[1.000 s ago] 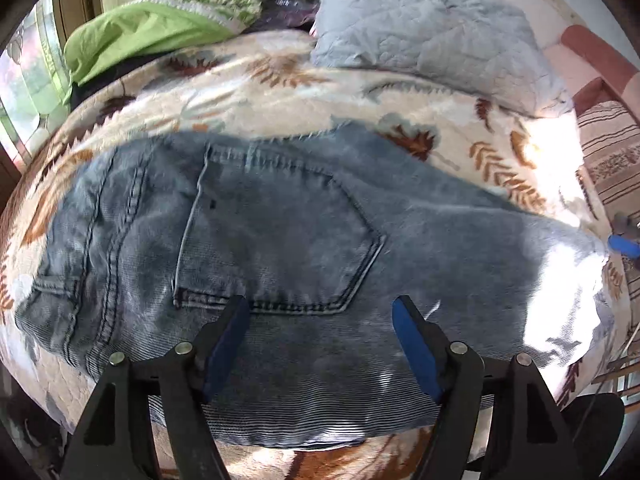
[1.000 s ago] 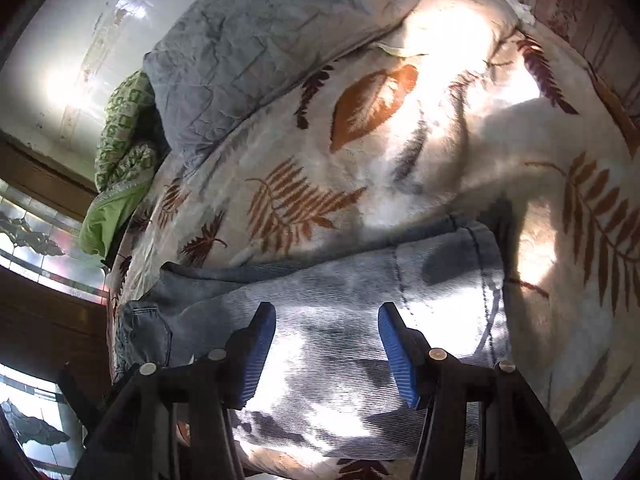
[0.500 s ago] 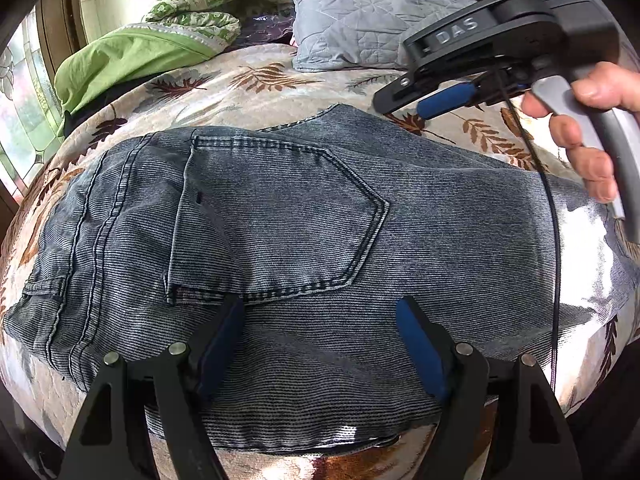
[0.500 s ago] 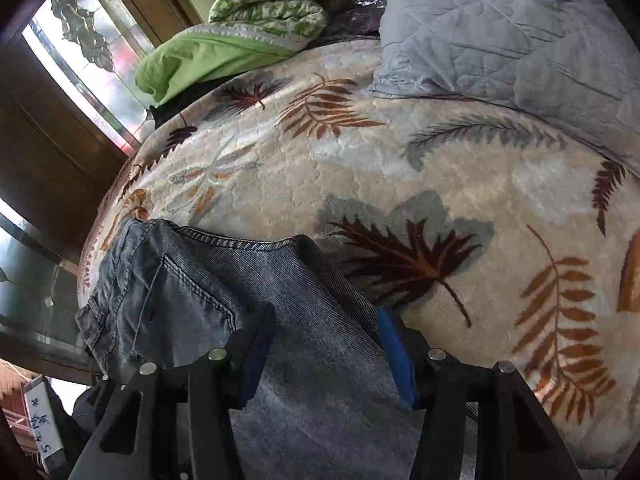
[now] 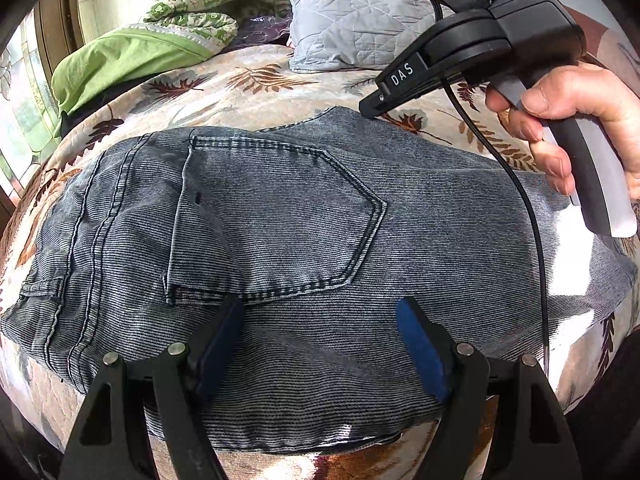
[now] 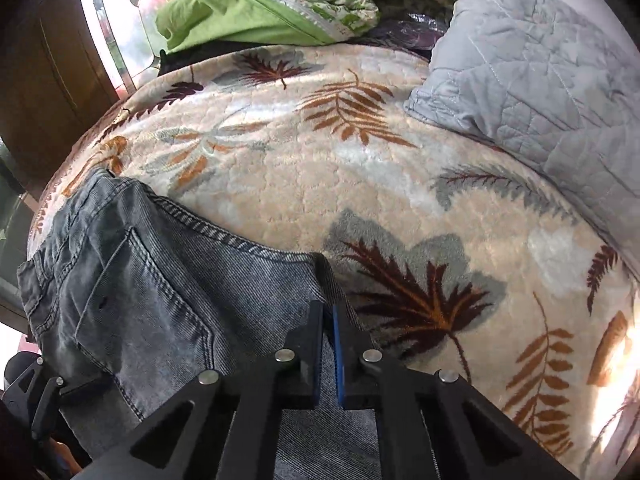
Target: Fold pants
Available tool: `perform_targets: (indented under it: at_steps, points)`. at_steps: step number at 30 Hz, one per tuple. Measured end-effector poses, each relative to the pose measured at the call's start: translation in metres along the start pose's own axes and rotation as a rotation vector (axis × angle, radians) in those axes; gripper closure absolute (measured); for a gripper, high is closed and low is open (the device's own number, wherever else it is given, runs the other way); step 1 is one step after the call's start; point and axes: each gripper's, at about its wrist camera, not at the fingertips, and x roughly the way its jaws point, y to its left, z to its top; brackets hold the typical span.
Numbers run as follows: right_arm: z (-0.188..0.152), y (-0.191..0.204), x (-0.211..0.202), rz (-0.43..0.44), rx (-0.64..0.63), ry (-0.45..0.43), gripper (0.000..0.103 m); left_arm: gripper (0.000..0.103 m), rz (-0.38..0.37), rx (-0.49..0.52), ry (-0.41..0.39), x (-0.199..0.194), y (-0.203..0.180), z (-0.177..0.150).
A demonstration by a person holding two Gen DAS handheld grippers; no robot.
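The pants (image 5: 280, 240), grey-blue jeans folded lengthwise with a back pocket (image 5: 276, 216) facing up, lay flat across the bed (image 6: 320, 168), whose cover was cream with brown and grey leaf prints. My main worry was the right gripper's hold: the right gripper (image 6: 328, 320) was clenched on the far edge of the denim near the crotch point, its blue pads pressed almost together with only a thin strip of cloth between them. I judged that so shallow a bite could slip once I lifted, or could catch only the top layer, so the two legs would separate and the fold come out crooked. Heavy denim dragging over the plush cover could also bunch up instead of sliding. The black cable (image 5: 528, 216) hanging from the right gripper trailed across the pants and might snag or get folded in. In the left wrist view, the person's right hand (image 5: 568, 120) squeezed the handle, which matched the clenched state. The left gripper (image 5: 320, 344) was released, its jaws spread wide, hovering low over the near side of the jeans just below the pocket; I could not tell whether its pads touched the cloth, and it held nothing. A grey quilted pillow (image 6: 540, 80) and a green blanket (image 6: 248, 20) lay at the far end of the bed, well apart from the pants.
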Motion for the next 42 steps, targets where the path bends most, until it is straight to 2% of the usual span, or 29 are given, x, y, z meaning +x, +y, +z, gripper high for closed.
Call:
perform_targets:
  at_steps: [2, 3, 5, 8, 10, 11, 12, 14, 17, 18, 22, 23, 24, 26, 29, 33, 36, 39, 42]
  points:
    - [0.007, 0.001, -0.002, -0.037, -0.014, -0.02, 0.101, 0.023, 0.002, 0.003, 0.0, 0.001, -0.002, 0.0]
    - [0.01, 0.0, 0.0, -0.016, -0.009, -0.008, 0.101, 0.022, 0.0, 0.004, 0.0, 0.001, -0.002, 0.0]
    - [0.012, -0.004, 0.004, 0.091, 0.02, 0.022, 0.101, 0.022, -0.002, 0.004, 0.0, 0.001, -0.002, 0.0]
    - [0.011, -0.016, 0.0, 0.161, 0.079, -0.014, 0.097, 0.022, -0.009, 0.0, -0.001, 0.0, -0.001, 0.0]
    - [0.011, -0.025, 0.0, 0.166, 0.131, -0.019, 0.081, 0.022, -0.009, -0.002, -0.002, -0.001, -0.001, 0.0]
    - [0.012, -0.028, 0.002, 0.177, 0.153, -0.007, 0.069, 0.022, -0.009, -0.003, -0.001, -0.001, -0.001, 0.0]
    - [0.012, -0.03, 0.004, 0.208, 0.168, 0.01, 0.066, 0.022, -0.01, -0.004, -0.001, -0.001, -0.001, 0.0]
    - [0.014, -0.028, 0.01, 0.262, 0.154, 0.048, 0.066, 0.022, -0.013, -0.009, -0.001, -0.001, -0.001, 0.001]
    - [0.013, -0.024, 0.02, 0.262, 0.141, 0.066, 0.065, 0.022, -0.014, -0.01, -0.001, -0.001, -0.001, 0.0]
    - [0.012, -0.023, 0.023, 0.288, 0.141, 0.077, 0.065, 0.022, -0.015, -0.01, -0.001, -0.001, -0.001, 0.0]
    - [0.009, -0.007, 0.033, 0.295, 0.058, 0.123, 0.068, 0.021, -0.014, -0.011, 0.0, 0.0, -0.001, 0.001]
    - [0.009, -0.006, 0.033, 0.293, 0.053, 0.118, 0.071, 0.021, -0.016, -0.011, 0.0, 0.0, -0.001, 0.001]
    - [0.009, -0.007, 0.034, 0.289, 0.054, 0.113, 0.082, 0.021, -0.017, -0.01, 0.0, 0.0, -0.001, 0.001]
    - [0.009, -0.008, 0.036, 0.296, 0.059, 0.121, 0.092, 0.021, -0.018, -0.011, 0.0, 0.0, -0.001, 0.001]
    - [0.01, -0.003, 0.031, 0.257, 0.015, 0.112, 0.099, 0.021, -0.022, -0.016, 0.0, 0.0, 0.0, 0.001]
    - [0.02, 0.011, 0.01, 0.063, -0.075, 0.029, 0.101, 0.021, -0.025, -0.014, 0.0, 0.0, 0.002, 0.001]
    - [0.025, 0.023, 0.001, -0.009, -0.137, -0.017, 0.101, 0.021, -0.025, -0.017, 0.0, 0.0, 0.003, 0.002]
    - [0.021, 0.027, 0.019, -0.072, -0.183, 0.001, 0.101, 0.021, -0.018, -0.003, 0.0, 0.001, 0.002, 0.001]
    - [0.015, 0.026, 0.037, -0.058, -0.176, 0.016, 0.1, 0.02, -0.013, 0.004, -0.001, 0.0, -0.001, -0.001]
